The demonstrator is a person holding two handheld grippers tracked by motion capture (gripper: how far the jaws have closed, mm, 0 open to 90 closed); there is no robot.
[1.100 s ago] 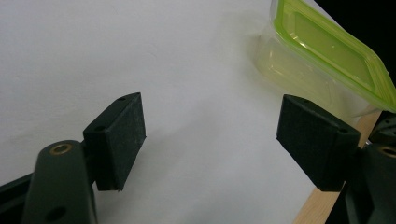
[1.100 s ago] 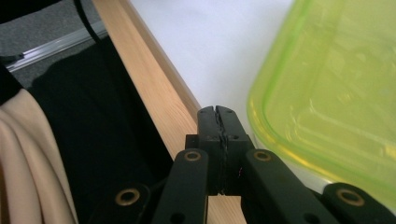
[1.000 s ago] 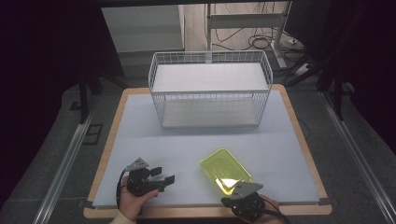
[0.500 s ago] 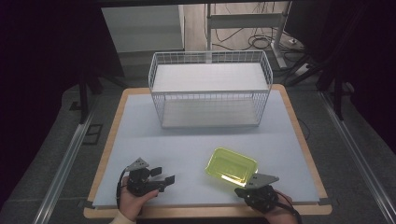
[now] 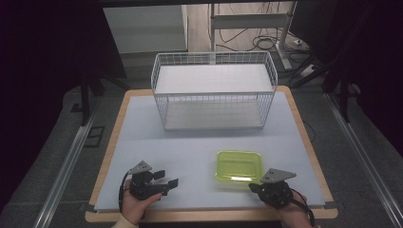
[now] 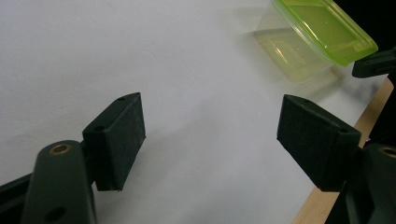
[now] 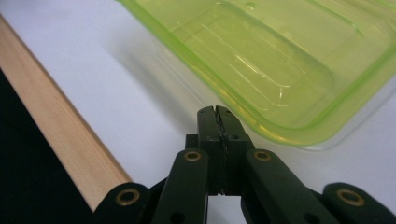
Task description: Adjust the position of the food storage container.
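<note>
Your right gripper (image 5: 256, 186) sliding right since earlier, green container (image 5: 239, 166) swinging square with it, jaws pressed together just beside its near rim, left gripper (image 5: 166, 182) sitting spread, near-left.

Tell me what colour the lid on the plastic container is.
Translucent yellow-green lid, clearest in the right gripper view.

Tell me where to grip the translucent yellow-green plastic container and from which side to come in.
Grip the translucent yellow-green plastic container by its near long rim, coming from the person's side of the table, probably best with the right tongs. That thin lip juts out past the clear walls and faces those tongs. They are shut just short of it, so they must open first. The body looks too wide to span.
</note>
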